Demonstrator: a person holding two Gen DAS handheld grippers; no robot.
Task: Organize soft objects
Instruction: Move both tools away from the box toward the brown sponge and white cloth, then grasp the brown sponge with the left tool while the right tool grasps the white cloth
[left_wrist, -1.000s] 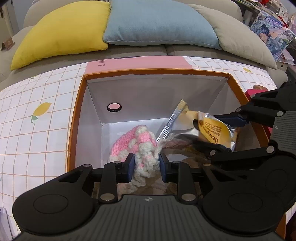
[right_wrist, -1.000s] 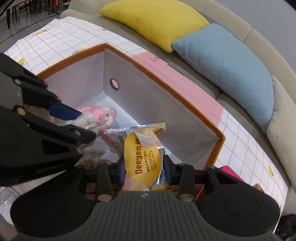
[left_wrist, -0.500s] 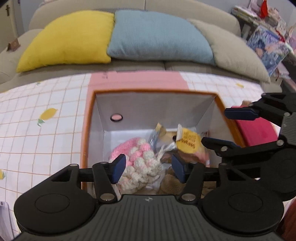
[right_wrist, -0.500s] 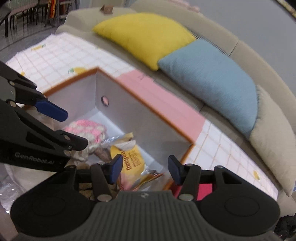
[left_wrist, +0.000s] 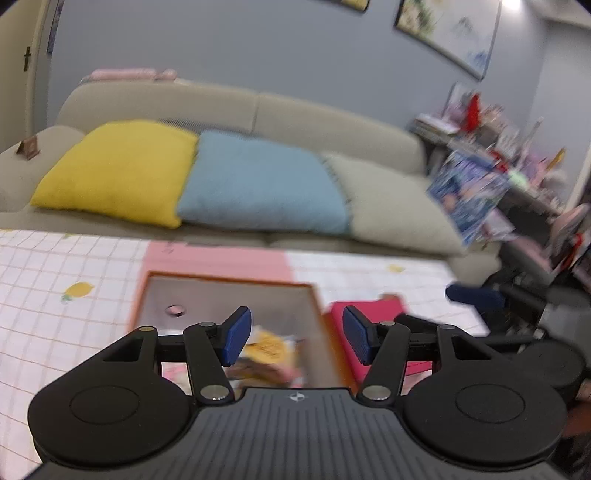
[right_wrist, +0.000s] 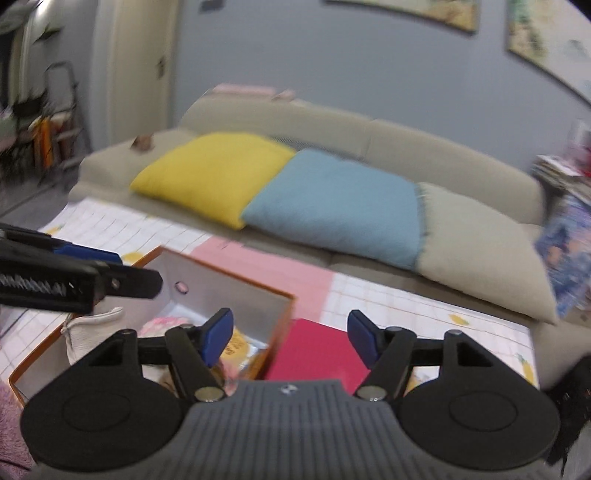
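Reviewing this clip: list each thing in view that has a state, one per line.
left gripper: open, nothing between the pads
right gripper: open, empty, jaws just been opening
orange-rimmed box: lidless, holding items
yellow snack packet: lying inside the box
pink knitted piece: lying inside the box

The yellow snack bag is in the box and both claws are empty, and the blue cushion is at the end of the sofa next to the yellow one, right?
Not quite. The blue cushion sits in the middle, between the yellow cushion and the grey cushion, as the right wrist view shows. The rest is right: the yellow snack bag lies in the box, and both claws are empty.
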